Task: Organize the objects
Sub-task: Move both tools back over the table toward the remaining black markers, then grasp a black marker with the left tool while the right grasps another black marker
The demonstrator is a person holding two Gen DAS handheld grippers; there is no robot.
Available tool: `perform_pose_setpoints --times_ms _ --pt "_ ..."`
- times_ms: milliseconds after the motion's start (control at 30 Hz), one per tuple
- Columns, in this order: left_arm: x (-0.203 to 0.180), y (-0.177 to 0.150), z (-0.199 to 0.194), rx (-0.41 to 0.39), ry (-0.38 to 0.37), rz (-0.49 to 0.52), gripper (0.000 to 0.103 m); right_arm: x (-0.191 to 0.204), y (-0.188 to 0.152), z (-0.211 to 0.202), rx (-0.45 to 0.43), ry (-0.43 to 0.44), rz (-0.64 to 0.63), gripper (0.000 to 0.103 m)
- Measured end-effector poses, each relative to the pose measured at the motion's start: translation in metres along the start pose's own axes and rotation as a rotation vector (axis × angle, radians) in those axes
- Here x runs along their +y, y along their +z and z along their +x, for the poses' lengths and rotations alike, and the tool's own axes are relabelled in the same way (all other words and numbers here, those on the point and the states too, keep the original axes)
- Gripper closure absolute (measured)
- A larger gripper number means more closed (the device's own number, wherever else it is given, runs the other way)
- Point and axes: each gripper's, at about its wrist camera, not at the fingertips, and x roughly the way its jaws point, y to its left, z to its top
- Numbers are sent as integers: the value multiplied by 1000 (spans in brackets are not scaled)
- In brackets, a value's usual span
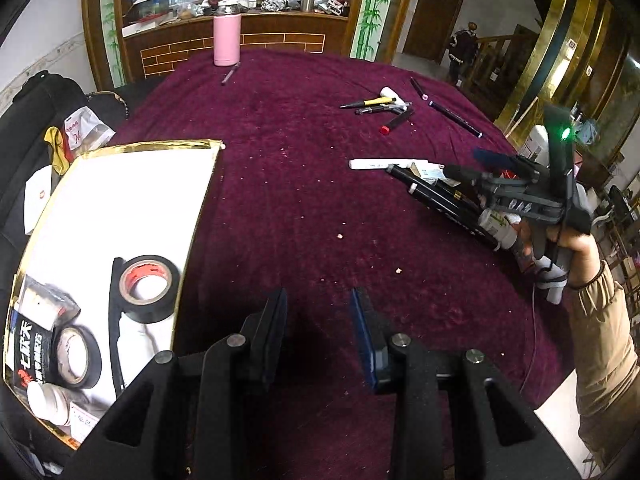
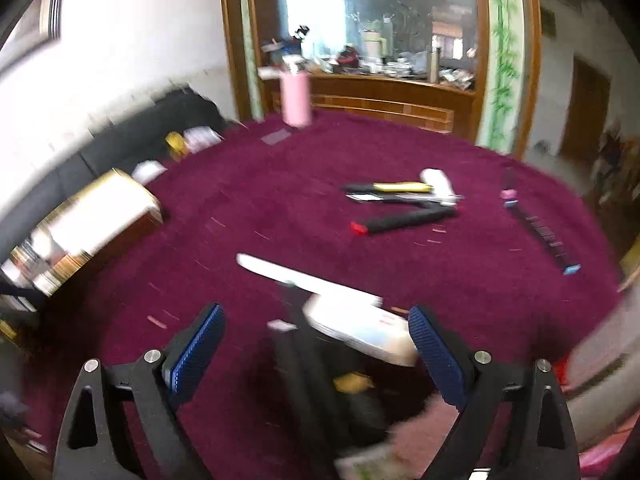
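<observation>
Right gripper point(image 2: 316, 354) was spread wide and empty, jaws no longer widening, over the near heap of dark markers point(image 1: 444, 204) and a white bottle point(image 2: 362, 330) lying just ahead between its fingers, long axes slanting up-left. It was far nearer than the left gripper point(image 1: 318, 324), which was partly parted, empty, over bare cloth beside the gold-edged box point(image 1: 132, 200). Count: two tape rolls in box; one white marker point(image 1: 384, 163); far cluster roughly six pens point(image 1: 380, 106), blur precluded certainty.

Maroon tablecloth point(image 1: 300, 200), pink bottle point(image 1: 227, 40), gold-edged white box point(image 1: 132, 148), black tape point(image 1: 148, 288).
</observation>
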Motion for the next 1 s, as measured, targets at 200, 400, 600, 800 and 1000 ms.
perform_pose_setpoints --times_ms 200,400,600,800,1000 --pt "-2 -1 4 10 -19 -10 71 1 23 1 -51 12 -80 2" --pt "0 -3 6 17 -29 -30 71 -28 19 60 63 -11 -38 2" --pt "-1 -3 21 52 -44 -32 71 1 21 39 -29 190 79 2" --pt "-23 5 43 84 -95 -8 72 24 39 -11 -90 132 86 2" --pt "-68 33 89 131 -163 11 72 14 26 -41 -57 -4 116 2"
